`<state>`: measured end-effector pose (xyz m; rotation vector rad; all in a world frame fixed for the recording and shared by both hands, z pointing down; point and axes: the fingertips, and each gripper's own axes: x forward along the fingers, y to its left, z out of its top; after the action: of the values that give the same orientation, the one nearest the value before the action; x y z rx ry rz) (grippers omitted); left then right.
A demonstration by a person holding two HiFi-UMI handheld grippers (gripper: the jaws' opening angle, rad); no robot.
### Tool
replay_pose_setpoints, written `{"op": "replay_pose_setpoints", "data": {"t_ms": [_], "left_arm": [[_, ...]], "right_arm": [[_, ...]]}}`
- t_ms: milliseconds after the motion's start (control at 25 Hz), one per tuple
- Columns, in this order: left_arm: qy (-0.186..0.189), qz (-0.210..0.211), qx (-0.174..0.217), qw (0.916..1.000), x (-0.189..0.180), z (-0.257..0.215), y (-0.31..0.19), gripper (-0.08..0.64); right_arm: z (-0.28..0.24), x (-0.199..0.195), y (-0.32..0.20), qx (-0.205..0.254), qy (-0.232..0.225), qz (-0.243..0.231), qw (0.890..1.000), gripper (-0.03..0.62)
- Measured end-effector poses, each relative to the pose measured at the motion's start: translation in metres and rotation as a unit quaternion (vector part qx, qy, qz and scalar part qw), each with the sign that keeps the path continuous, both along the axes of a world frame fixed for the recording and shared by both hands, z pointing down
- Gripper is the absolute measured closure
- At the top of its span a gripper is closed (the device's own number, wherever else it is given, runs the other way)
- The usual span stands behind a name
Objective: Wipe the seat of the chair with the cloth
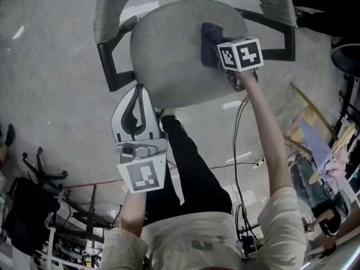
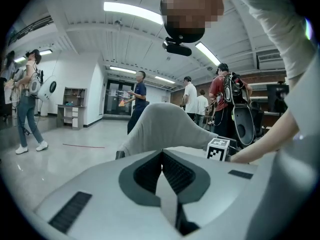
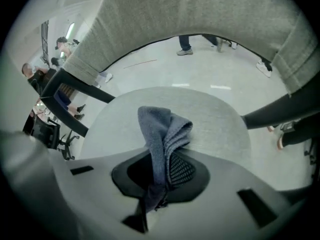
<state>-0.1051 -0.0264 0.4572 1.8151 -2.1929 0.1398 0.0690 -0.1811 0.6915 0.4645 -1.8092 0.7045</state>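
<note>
The grey round seat of the chair lies below me, with its curved grey backrest at the far side. A dark blue cloth rests on the seat's right part, pinched in my right gripper. In the right gripper view the cloth hangs bunched between the shut jaws, over the seat. My left gripper hovers at the seat's near left edge, its jaws shut with nothing between them; in the left gripper view it points toward the backrest.
Black armrests flank the seat on both sides. Cables trail over the floor at the right, near clutter. An office chair base stands at the left. Several people stand across the room.
</note>
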Motion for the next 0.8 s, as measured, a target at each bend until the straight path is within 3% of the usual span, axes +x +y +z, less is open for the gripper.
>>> {"op": "replay_pose_setpoints", "data": {"t_ms": [160,360,800], "left_arm": [[0.003,0.011,0.0,0.9999,0.006,0.001,-0.002,0.545],[0.002,0.018,-0.004,0.9998,0.006,0.003,-0.002,0.545],[-0.002,0.013,-0.003,0.9999,-0.003,0.003,0.002,0.545]], "right_arm": [[0.0,0.032,-0.021,0.021,0.03,0.022,0.999,0.543],[-0.004,0.063,-0.042,0.053,0.075,0.016,0.996,0.543],[-0.009,0.1,-0.069,0.097,0.164,0.018,0.981,0.542]]}}
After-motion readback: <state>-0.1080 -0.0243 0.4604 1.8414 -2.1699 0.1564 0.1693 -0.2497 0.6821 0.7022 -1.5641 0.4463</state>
